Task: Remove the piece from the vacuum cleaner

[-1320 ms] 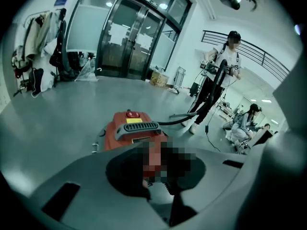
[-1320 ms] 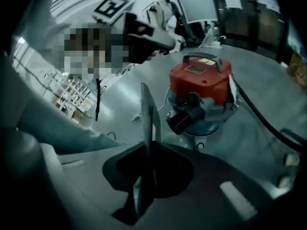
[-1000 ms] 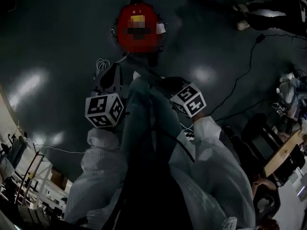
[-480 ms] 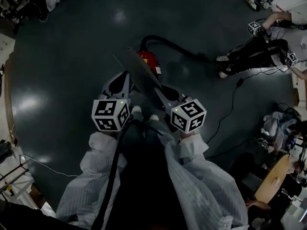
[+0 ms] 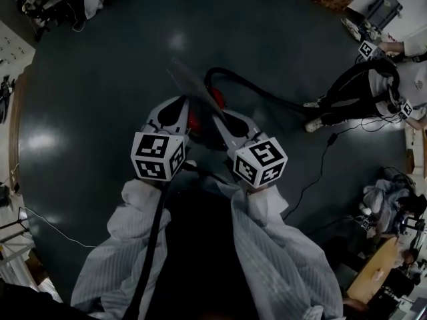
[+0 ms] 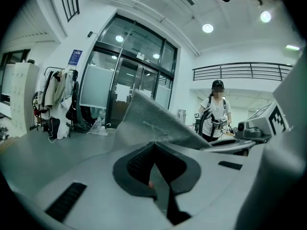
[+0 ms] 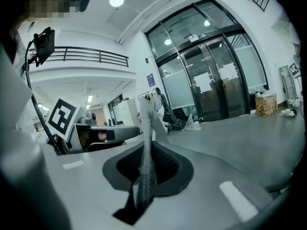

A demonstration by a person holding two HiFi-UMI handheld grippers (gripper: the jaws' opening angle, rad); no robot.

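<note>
The piece is a thin grey mesh sheet, held up in the air between both grippers. My left gripper is shut on one edge of it, and in the left gripper view the mesh sheet fans out flat beyond the left gripper. My right gripper is shut on the other edge. In the right gripper view the sheet shows edge-on, rising from the right gripper. The red vacuum cleaner stands on the dark floor far below, mostly hidden behind sheet and grippers. Its black hose curves off to the right.
Another person with marker cubes stands at the right on the dark floor, also seen as a person in the left gripper view. A black cable trails across the floor. Glass doors and a coat rack line the far wall.
Both grippers have risen with the mesh sheet held between them. The red vacuum cleaner now looks smaller and farther below, mostly covered by the sheet and grippers.
</note>
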